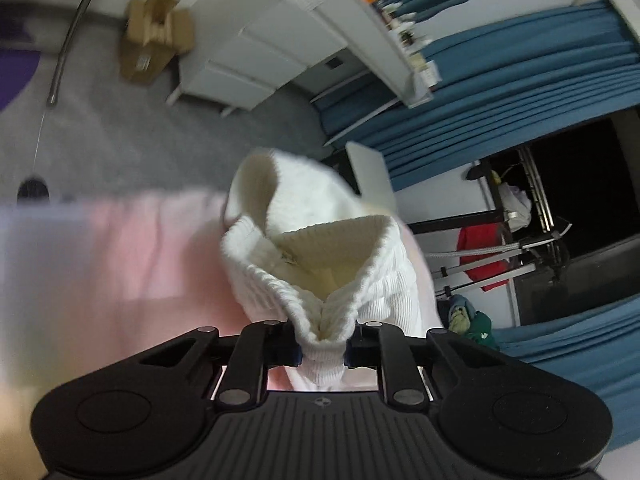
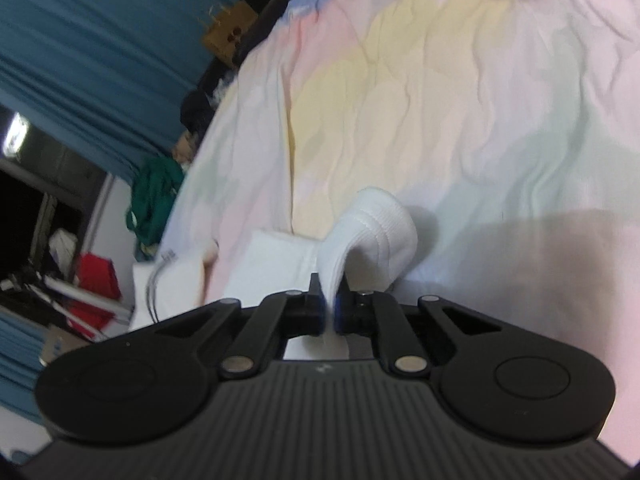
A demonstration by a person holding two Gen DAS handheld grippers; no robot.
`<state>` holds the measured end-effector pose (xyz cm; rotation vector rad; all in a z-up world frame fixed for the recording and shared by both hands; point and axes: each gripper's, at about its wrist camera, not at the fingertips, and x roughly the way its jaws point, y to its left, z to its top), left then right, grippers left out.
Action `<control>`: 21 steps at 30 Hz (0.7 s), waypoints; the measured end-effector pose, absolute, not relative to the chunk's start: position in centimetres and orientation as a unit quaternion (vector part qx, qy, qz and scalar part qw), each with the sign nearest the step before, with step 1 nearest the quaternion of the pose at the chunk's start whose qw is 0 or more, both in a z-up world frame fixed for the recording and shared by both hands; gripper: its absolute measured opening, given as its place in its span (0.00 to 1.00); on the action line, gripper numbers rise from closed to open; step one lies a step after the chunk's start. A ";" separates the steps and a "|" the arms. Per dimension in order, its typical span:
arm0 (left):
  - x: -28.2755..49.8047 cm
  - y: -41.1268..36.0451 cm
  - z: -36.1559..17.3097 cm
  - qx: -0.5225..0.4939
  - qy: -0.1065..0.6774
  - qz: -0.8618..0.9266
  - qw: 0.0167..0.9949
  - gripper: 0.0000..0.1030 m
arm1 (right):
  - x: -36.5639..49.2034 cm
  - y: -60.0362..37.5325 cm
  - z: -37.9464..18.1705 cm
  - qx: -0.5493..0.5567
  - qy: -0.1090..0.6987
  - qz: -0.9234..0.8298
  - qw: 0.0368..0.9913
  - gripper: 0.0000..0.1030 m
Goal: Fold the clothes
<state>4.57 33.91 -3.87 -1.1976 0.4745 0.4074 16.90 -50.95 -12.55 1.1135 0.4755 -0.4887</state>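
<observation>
Left gripper [image 1: 323, 344] is seen pinching the ribbed cuff of a white sock [image 1: 320, 256], its pads pressed into the bunched knit so that the open mouth of the sock is lifted above a pink bedspread [image 1: 132, 248]. Right gripper [image 2: 329, 312] is clamped on a thin fold of white sock fabric [image 2: 372, 228], which arches up from between the pads and curls over onto the pastel patchwork bedspread [image 2: 460, 100]; the rest of it is laid flat to the left. A brown cardboard box [image 1: 154, 36] is shown open on the grey floor [image 1: 120, 128] beside a white drawer unit [image 1: 264, 48]; its contents cannot be made out. Beyond the bed's edge, blue curtains [image 1: 520, 80] are hung, and a green garment [image 2: 154, 196] is heaped close against the mattress side. Broad open bedspread is left ahead of the right gripper.
</observation>
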 end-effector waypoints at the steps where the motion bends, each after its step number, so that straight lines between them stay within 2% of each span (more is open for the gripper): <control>1: 3.9 34.8 -2.9 -0.556 0.224 0.183 0.779 0.17 | 16.8 -51.3 -12.3 0.517 0.211 -0.229 0.797 0.07; 6: 1.0 38.0 0.6 -0.557 0.263 0.157 0.772 0.17 | 16.2 -52.9 -11.4 0.508 0.155 -0.240 0.812 0.06; 10: -1.4 38.8 1.0 -0.533 0.304 0.142 0.777 0.18 | 15.7 -53.5 -10.4 0.464 0.132 -0.264 0.835 0.06; 14: -3.4 39.0 -2.9 -0.521 0.363 0.155 0.757 0.19 | 15.2 -54.9 -11.5 0.451 0.159 -0.321 0.818 0.06; 17: -4.3 39.2 -6.9 -0.509 0.409 0.161 0.740 0.21 | 15.4 -56.2 -13.6 0.456 0.214 -0.348 0.791 0.06; 21: -5.6 40.0 -8.3 -0.521 0.402 0.134 0.741 0.28 | 16.1 -57.0 -15.3 0.448 0.260 -0.345 0.783 0.07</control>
